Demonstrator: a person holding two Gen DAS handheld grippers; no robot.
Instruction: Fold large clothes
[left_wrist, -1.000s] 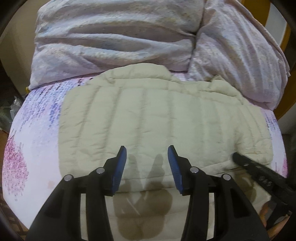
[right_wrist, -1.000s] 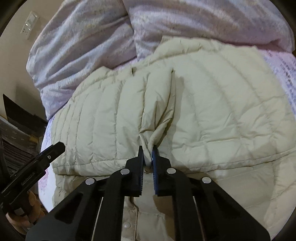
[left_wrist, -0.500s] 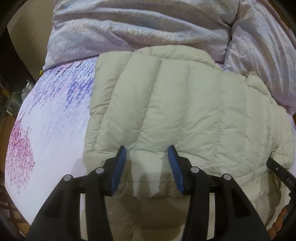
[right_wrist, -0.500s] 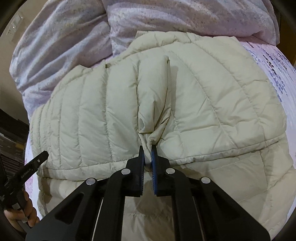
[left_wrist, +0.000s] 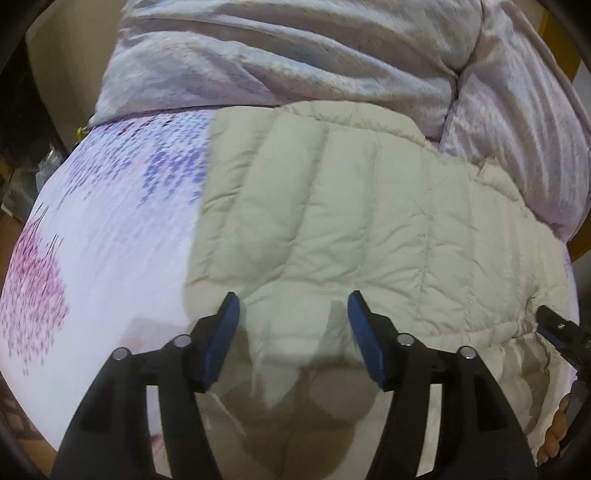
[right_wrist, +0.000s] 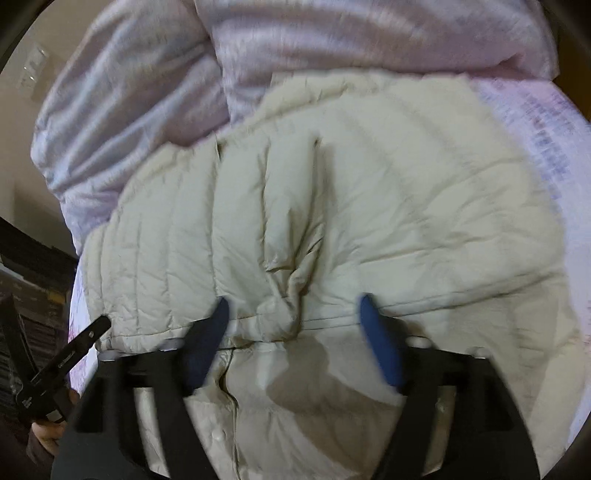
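Left wrist view, nearest: the left tongs (left_wrist: 293, 306) stand apart, blue pads clear of the fabric, nothing pinched; their jaws have just been opening.
Left tongs, position: they hang over the near left corner of the folded layer of the cream quilted down jacket (left_wrist: 369, 229), and their shadow falls on the fabric below.
Left wrist view, right edge: the tip of the right tongs (left_wrist: 561, 332) shows beside the jacket's hem, with fingertips (left_wrist: 557, 435) of the person's hand just under it.
Right wrist view, nearest: the right tongs (right_wrist: 293, 306) are blurred but spread wide; their jaws have just been opening, and the small bunched ridge of jacket (right_wrist: 291, 295) lies between the pads, touched by neither.
Right wrist view, left edge: the left tongs (right_wrist: 79, 339) reach in toward the jacket's corner, a hand (right_wrist: 48, 435) beneath them.
Jacket, lie: it rests on the bed, one quilted layer folded over another; the lower layer shows toward the camera with a snap button (right_wrist: 216, 437) along its front edge.
Bed sheet: white sheet (left_wrist: 110, 236) with pink and purple print, bare to the left of the jacket.
Farthest: a rumpled pale lilac duvet (left_wrist: 295, 55) heaped along the far side, touching the jacket's far edge.
Background: a beige wall with a light switch (right_wrist: 35, 68) at upper left of the right wrist view.
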